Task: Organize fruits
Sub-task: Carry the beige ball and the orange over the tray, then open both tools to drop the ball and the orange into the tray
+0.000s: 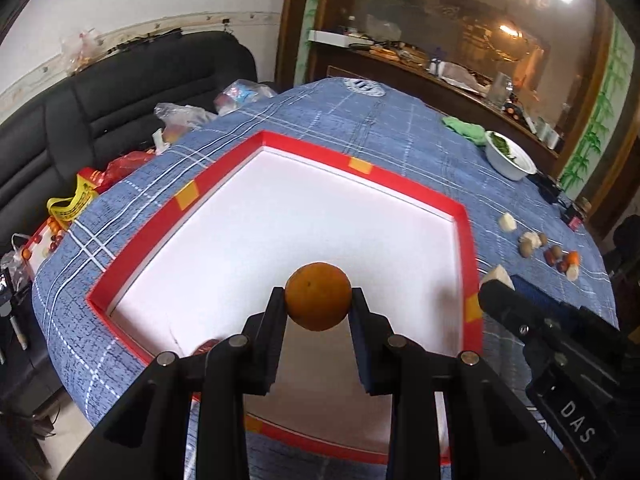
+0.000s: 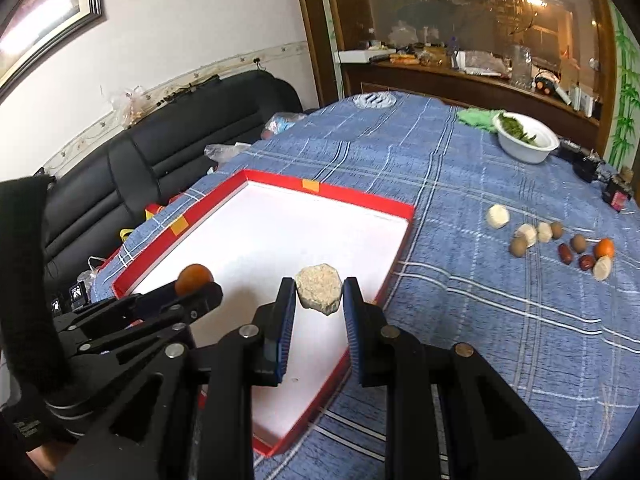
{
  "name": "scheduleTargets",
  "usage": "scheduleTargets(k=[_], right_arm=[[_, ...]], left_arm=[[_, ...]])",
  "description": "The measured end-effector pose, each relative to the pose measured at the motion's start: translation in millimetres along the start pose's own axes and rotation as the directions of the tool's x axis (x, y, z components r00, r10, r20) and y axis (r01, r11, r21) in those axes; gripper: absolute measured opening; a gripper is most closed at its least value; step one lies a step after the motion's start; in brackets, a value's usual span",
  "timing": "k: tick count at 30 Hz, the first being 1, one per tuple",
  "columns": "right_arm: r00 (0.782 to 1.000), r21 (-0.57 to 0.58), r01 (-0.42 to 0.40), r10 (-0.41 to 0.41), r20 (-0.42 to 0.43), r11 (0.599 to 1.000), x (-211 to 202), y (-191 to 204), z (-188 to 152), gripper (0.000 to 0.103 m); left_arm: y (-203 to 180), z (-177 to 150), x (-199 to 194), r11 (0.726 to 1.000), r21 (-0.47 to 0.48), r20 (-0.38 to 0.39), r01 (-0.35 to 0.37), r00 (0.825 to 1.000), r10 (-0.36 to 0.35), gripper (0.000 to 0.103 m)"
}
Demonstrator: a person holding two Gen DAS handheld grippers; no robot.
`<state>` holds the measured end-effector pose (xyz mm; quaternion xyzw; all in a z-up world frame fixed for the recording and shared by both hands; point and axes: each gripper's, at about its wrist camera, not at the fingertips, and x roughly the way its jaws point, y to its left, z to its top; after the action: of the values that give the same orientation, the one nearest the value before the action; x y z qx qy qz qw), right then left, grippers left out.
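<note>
My left gripper (image 1: pixel 319 297) is shut on a small orange (image 1: pixel 319 297) and holds it above the white floor of the red-rimmed tray (image 1: pixel 312 147). The orange also shows in the right wrist view (image 2: pixel 195 278). My right gripper (image 2: pixel 319 294) is shut on a pale, rough, angular chunk (image 2: pixel 319 289) and holds it over the tray's right part (image 2: pixel 362 200). A red item (image 1: pixel 206 347) peeks out in the tray behind my left finger. Several loose pieces lie on the cloth to the right: white chunks (image 2: pixel 498 216), brown nuts (image 2: pixel 519 247), red dates (image 2: pixel 565 254), another small orange (image 2: pixel 604 248).
The table wears a blue plaid cloth (image 2: pixel 460 300). A white bowl of greens (image 2: pixel 526 140) and a green rag (image 2: pixel 476 116) sit at the far right. A black sofa (image 2: pixel 160 152) with plastic bags stands left of the table. A wooden cabinet (image 2: pixel 460 80) is behind.
</note>
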<state>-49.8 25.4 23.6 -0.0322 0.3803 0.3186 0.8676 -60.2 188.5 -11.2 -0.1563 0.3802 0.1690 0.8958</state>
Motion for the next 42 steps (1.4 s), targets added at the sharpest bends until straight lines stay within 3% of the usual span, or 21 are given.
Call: scheduleTargets(k=[22,23,24,26,27,28,30,33,35,39,42], right_arm=[[0.99,-0.004,-0.051,0.05,-0.13,0.999,58.0,13.6,-4.8,0.027],[0.989,-0.002,-0.051,0.05,-0.137,0.999,59.8,13.6,-5.0,0.027],[0.987,0.0,-0.057,0.056,-0.148,0.998,61.5,13.2,-5.3,0.027],[0.985,0.005,-0.07,0.07,-0.155,0.998,62.2,13.5,-5.2,0.027],[0.985,0.006,-0.069,0.069,-0.155,0.998,61.5,13.1,-5.2,0.031],[0.986,0.008,-0.066,0.066,-0.155,0.998,60.2,12.0,-5.1,0.041],[0.987,0.018,-0.072,0.073,-0.14,0.997,53.6,7.5,-4.3,0.046],[0.993,0.047,-0.063,0.067,-0.099,0.997,35.0,-8.7,-1.0,0.046],[0.998,0.078,-0.049,0.052,-0.039,0.996,12.6,-31.2,-0.5,0.046],[0.997,0.171,0.063,-0.069,0.033,0.983,-25.1,-97.8,-5.3,0.046],[0.977,0.235,0.209,-0.216,0.0,0.949,-39.4,-169.2,-17.9,0.045]], left_arm=[[27.6,3.1,19.3,0.988,-0.06,-0.078,-0.141,0.988,0.136,0.032],[29.3,3.8,19.5,0.986,-0.071,-0.082,-0.151,0.986,0.145,0.041],[31.2,4.5,18.8,0.983,-0.084,-0.087,-0.165,0.984,0.157,0.063],[35.4,6.3,13.3,0.974,-0.126,-0.072,-0.19,0.981,0.182,0.081],[35.4,7.2,10.3,0.971,-0.136,-0.054,-0.194,0.981,0.189,0.081],[33.4,8.6,5.1,0.968,-0.145,-0.027,-0.207,0.978,0.205,0.081],[26.3,11.6,-0.4,0.965,-0.148,-0.003,-0.216,0.976,0.218,0.081],[-0.5,14.1,-14.4,0.981,-0.106,0.087,-0.159,0.982,0.169,0.081],[-31.6,14.0,-20.4,0.993,-0.027,0.124,-0.113,0.986,0.115,0.081],[-101.1,8.8,-17.1,0.989,0.144,0.093,0.022,0.995,-0.036,0.081],[-149.4,3.8,-3.9,0.968,0.231,0.053,0.096,0.992,-0.111,0.081]])
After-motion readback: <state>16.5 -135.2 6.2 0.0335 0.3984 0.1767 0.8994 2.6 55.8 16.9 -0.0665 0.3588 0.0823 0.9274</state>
